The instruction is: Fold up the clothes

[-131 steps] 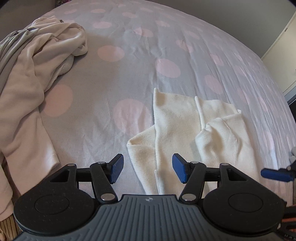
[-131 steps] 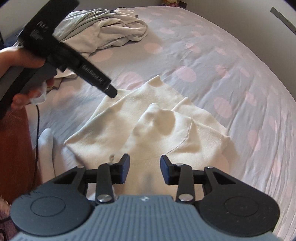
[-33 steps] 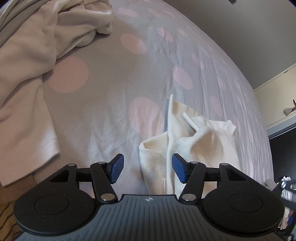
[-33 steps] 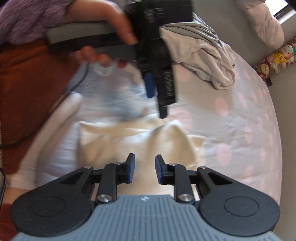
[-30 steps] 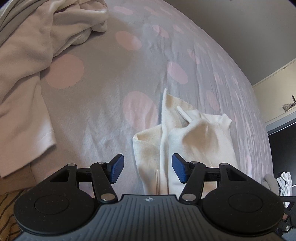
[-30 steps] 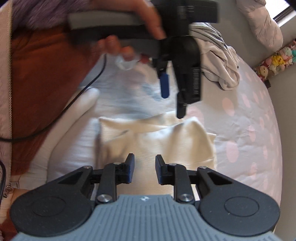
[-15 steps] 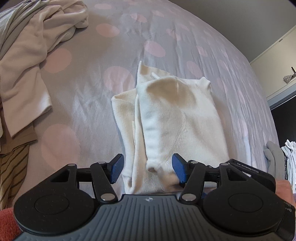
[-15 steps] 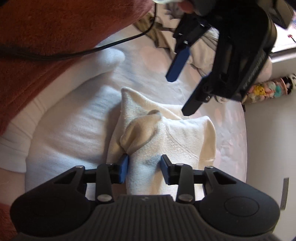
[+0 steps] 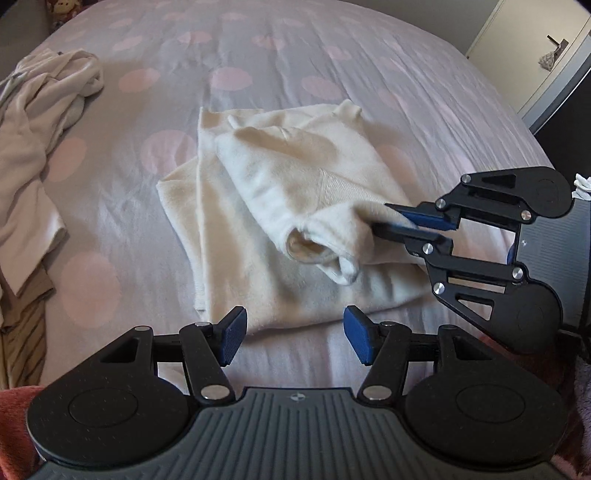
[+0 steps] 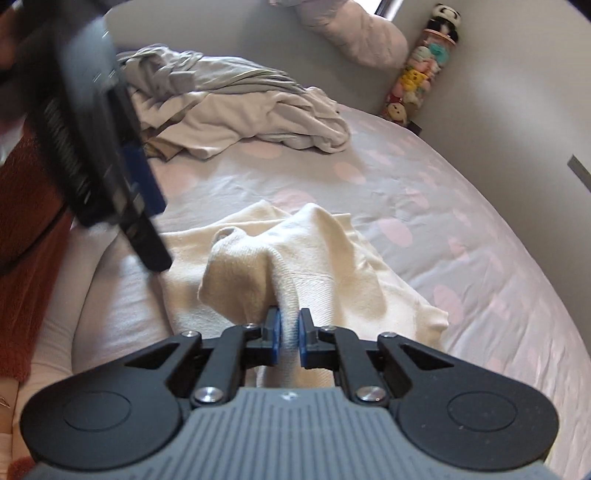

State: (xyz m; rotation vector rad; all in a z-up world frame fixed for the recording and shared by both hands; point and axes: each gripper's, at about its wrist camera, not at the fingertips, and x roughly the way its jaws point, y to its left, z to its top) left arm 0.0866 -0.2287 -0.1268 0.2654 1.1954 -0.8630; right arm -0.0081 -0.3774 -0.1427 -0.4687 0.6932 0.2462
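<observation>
A cream knit sweater (image 9: 295, 177) lies partly folded on the grey bed sheet (image 9: 295, 55) with pink dots. My right gripper (image 10: 289, 332) is shut on a bunched fold of the cream sweater (image 10: 314, 258) near a sleeve cuff; in the left wrist view this right gripper (image 9: 410, 225) comes in from the right and lifts that fold a little. My left gripper (image 9: 293, 338) hangs open just short of the sweater's near edge, with nothing between its fingers. In the right wrist view the left gripper's body (image 10: 99, 147) fills the upper left, blurred.
A heap of beige and grey clothes (image 9: 33, 122) lies at the left of the bed, and shows as the clothes heap (image 10: 229, 107) at the back in the right wrist view. A pillow (image 10: 351, 33) and a tube of plush toys (image 10: 417, 70) stand by the wall. A person's white-sleeved leg (image 10: 74, 295) rests near left.
My right gripper has closed on a fold of the sweater and raised it. My left gripper has pulled back toward the near edge and stays open. Both cameras swung round.
</observation>
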